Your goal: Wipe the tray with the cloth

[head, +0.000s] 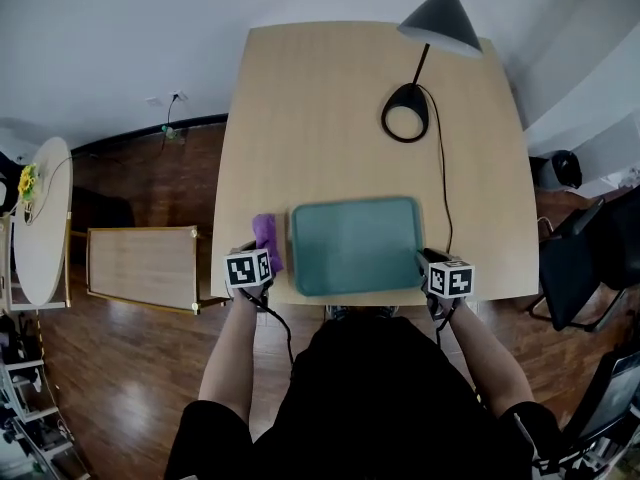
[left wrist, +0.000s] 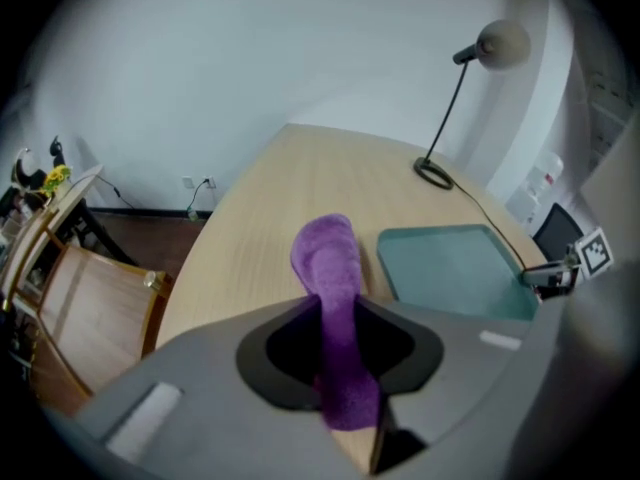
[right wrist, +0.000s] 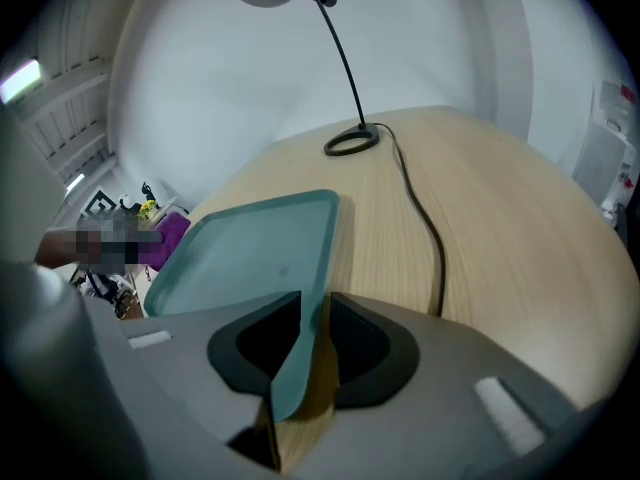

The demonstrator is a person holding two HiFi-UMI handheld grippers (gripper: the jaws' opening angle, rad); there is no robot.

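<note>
A teal tray (head: 355, 245) lies at the wooden table's near edge. Along its left side lies a purple cloth (head: 265, 234). My left gripper (head: 258, 256) is at the cloth's near end. In the left gripper view the cloth (left wrist: 328, 263) runs between the jaws, and the left gripper (left wrist: 340, 363) is shut on it, with the tray (left wrist: 450, 268) to the right. My right gripper (head: 432, 262) is at the tray's near right corner. In the right gripper view the tray (right wrist: 255, 248) has its rim pinched between the jaws of the right gripper (right wrist: 305, 353).
A black desk lamp (head: 405, 114) stands at the table's far right, and its cable (head: 445, 193) runs down past the tray's right side. A low wooden side table (head: 140, 266) stands on the floor to the left, and a dark chair (head: 580, 268) to the right.
</note>
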